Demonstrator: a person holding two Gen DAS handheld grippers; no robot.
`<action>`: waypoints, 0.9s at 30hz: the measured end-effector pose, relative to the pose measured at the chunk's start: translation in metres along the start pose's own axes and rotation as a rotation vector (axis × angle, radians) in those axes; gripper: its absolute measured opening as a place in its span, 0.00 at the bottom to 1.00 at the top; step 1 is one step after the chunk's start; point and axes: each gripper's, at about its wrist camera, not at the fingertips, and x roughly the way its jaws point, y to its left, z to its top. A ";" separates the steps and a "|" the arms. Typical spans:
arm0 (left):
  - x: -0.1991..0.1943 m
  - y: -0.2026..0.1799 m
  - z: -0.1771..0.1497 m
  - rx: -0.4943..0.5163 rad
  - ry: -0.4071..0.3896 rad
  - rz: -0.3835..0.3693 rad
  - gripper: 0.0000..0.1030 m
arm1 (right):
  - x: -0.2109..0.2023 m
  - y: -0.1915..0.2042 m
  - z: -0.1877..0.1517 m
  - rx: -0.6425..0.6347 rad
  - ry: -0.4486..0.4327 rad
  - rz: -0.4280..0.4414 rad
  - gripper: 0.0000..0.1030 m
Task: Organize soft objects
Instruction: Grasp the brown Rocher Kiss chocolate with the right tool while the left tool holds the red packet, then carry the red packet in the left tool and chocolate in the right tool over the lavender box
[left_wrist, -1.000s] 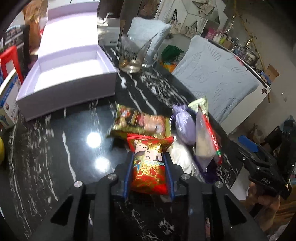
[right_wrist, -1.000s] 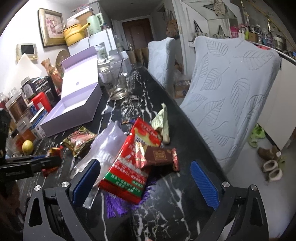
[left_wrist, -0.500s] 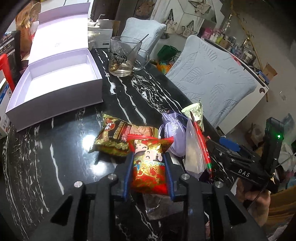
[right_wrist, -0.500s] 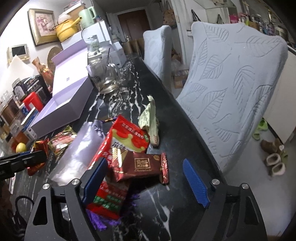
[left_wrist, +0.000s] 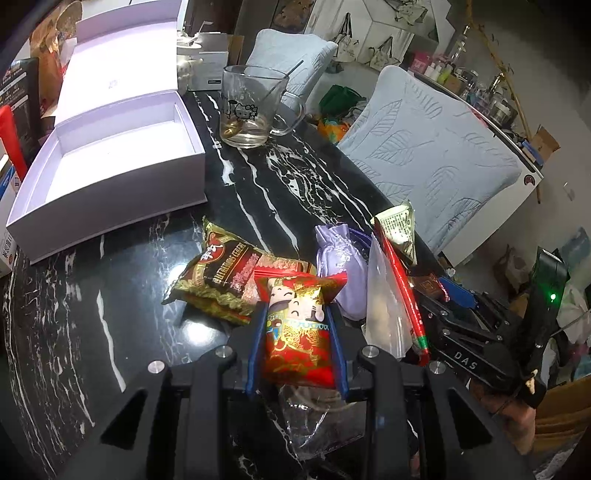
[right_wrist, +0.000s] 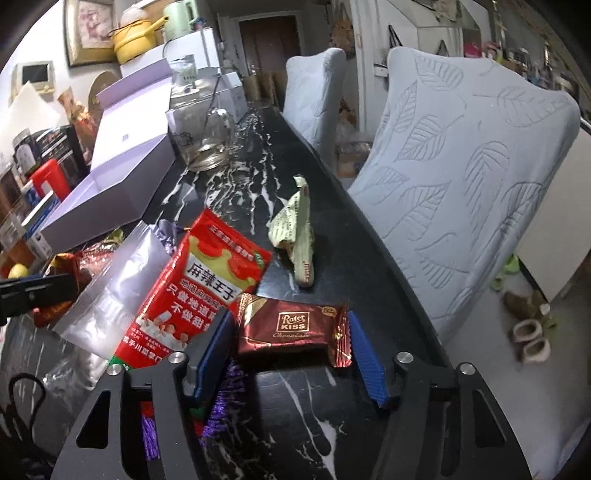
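Observation:
My left gripper (left_wrist: 295, 310) is shut on a red packet with a cartoon figure (left_wrist: 295, 343), held just above the black marble table (left_wrist: 122, 295). Ahead of it lie a brown and gold cereal packet (left_wrist: 221, 280), a lilac pouch (left_wrist: 340, 258), a clear zip bag (left_wrist: 388, 306) and a green-white packet (left_wrist: 399, 229). My right gripper (right_wrist: 291, 354) straddles a brown chocolate bar (right_wrist: 284, 328) near the table's right edge. Its jaws are closing; the right blue pad touches the crimped wrapper end, while the left pad stands just off the bar. A red spicy-snack packet (right_wrist: 199, 288) leans on its left finger.
An open white and lilac box (left_wrist: 110, 177) stands at the back left, its lid raised behind. A glass mug with a spoon (left_wrist: 247, 110) sits beyond the snacks. Two chairs in pale leaf-pattern covers (right_wrist: 461, 177) stand along the table's right edge. Jars and boxes crowd the far left.
My right gripper came forward and down over the chocolate bar and its jaws narrowed around it. My left gripper, still holding the red packet, drew back a little from the box.

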 end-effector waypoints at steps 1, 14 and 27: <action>0.000 0.000 -0.001 -0.002 0.001 0.000 0.29 | 0.000 0.001 -0.001 -0.012 0.000 -0.013 0.56; -0.008 0.009 -0.007 -0.015 -0.016 0.015 0.29 | -0.005 0.003 -0.005 0.008 -0.023 -0.021 0.47; -0.031 0.014 -0.018 -0.022 -0.067 0.013 0.30 | -0.045 0.015 -0.004 0.005 -0.100 -0.006 0.47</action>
